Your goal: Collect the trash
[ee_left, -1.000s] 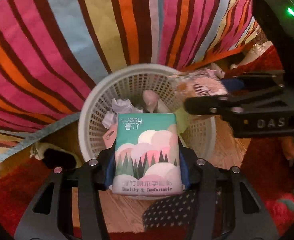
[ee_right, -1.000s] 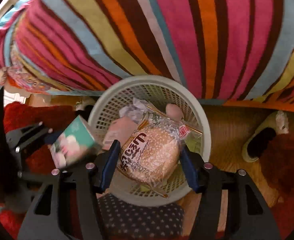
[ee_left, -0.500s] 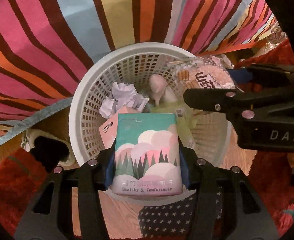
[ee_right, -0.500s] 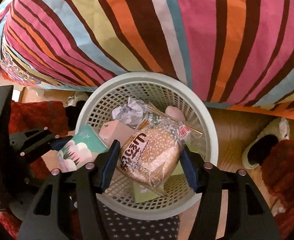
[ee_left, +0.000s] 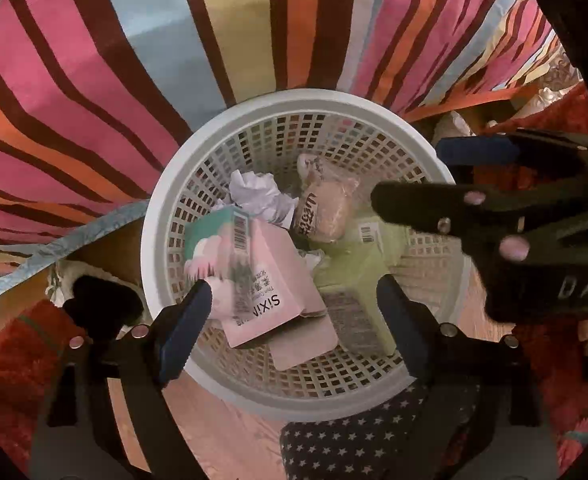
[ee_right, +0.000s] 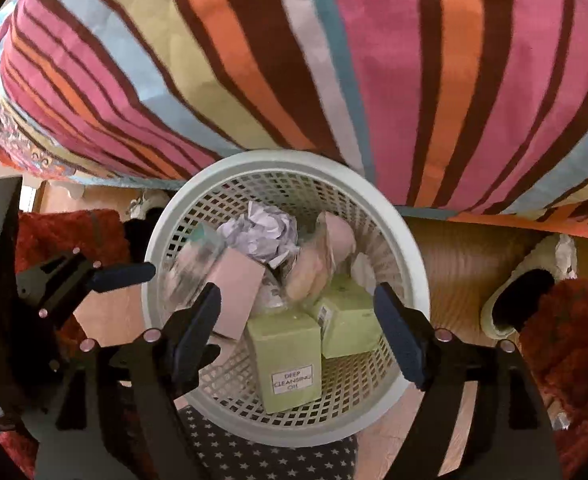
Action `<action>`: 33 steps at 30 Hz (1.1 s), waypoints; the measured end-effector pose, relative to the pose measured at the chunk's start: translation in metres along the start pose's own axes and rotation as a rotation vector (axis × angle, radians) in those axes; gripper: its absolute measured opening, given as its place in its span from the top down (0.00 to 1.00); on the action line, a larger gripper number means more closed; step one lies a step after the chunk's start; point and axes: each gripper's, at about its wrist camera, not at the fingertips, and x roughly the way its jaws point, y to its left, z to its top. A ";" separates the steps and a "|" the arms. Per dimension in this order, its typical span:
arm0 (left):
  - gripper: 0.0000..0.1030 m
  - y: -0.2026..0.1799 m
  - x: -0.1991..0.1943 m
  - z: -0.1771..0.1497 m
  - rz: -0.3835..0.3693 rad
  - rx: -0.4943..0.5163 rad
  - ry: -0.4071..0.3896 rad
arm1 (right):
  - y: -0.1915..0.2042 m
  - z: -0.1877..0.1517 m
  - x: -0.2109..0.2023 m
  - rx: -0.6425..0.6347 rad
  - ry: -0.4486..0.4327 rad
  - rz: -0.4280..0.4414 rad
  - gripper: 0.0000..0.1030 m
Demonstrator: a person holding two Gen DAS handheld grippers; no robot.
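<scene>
Left gripper [ee_left: 294, 312] over the white mesh basket [ee_left: 197, 160], jaws just sprung apart, nothing pinched. Right gripper [ee_right: 298, 316] same deal, just opened wide, empty. Tissue pack [ee_left: 217, 248] blurry inside the basket against a pink box [ee_left: 269, 292]; wrapped bun [ee_left: 326, 216] also in there, plus crumpled paper [ee_right: 261, 232] and green boxes [ee_right: 285, 356]. Basket sitting on a wood floor [ee_right: 462, 264], right up against a striped bedspread [ee_right: 294, 60]. Red shaggy rug [ee_right: 574, 336] on both sides, slipper [ee_right: 522, 292] off to the right.
</scene>
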 end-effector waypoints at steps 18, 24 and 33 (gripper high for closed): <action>0.17 0.015 -0.057 0.009 0.060 -0.082 -0.133 | -0.007 -0.004 -0.046 0.122 -0.042 -0.060 0.08; 0.17 0.015 -0.111 0.011 0.143 -0.118 -0.268 | 0.001 -0.009 -0.086 0.142 -0.113 -0.114 0.08; 0.17 0.011 -0.172 0.009 0.146 -0.170 -0.380 | 0.010 -0.012 -0.130 0.141 -0.197 -0.156 0.08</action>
